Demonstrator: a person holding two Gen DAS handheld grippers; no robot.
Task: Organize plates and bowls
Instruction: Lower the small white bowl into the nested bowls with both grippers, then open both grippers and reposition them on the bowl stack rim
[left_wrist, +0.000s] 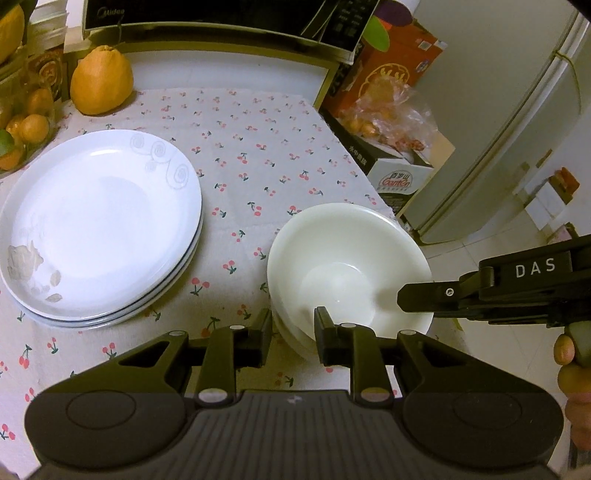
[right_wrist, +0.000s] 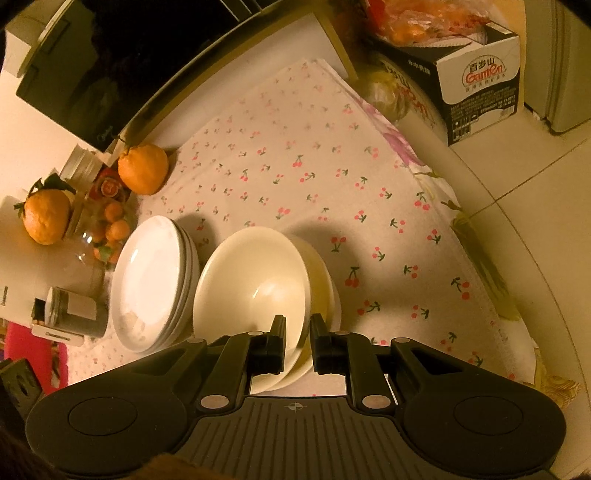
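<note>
A stack of white plates (left_wrist: 99, 225) with a grey swirl pattern lies on the cherry-print cloth at the left; it also shows in the right wrist view (right_wrist: 151, 280). A stack of white bowls (left_wrist: 347, 266) stands near the table's right edge. My left gripper (left_wrist: 292, 325) straddles the near rim of the top bowl, fingers apart, one outside and one inside. My right gripper (right_wrist: 297, 332) straddles the rim of the top bowl (right_wrist: 255, 277) with a narrow gap; it also shows in the left wrist view (left_wrist: 402, 295), reaching in from the right.
A large orange citrus fruit (left_wrist: 101, 79) sits at the back left beside a microwave (left_wrist: 207, 14). A bowl of small oranges (left_wrist: 22, 129) is at the far left. Cardboard boxes (left_wrist: 391, 92) and a fridge (left_wrist: 517, 122) stand past the table's right edge.
</note>
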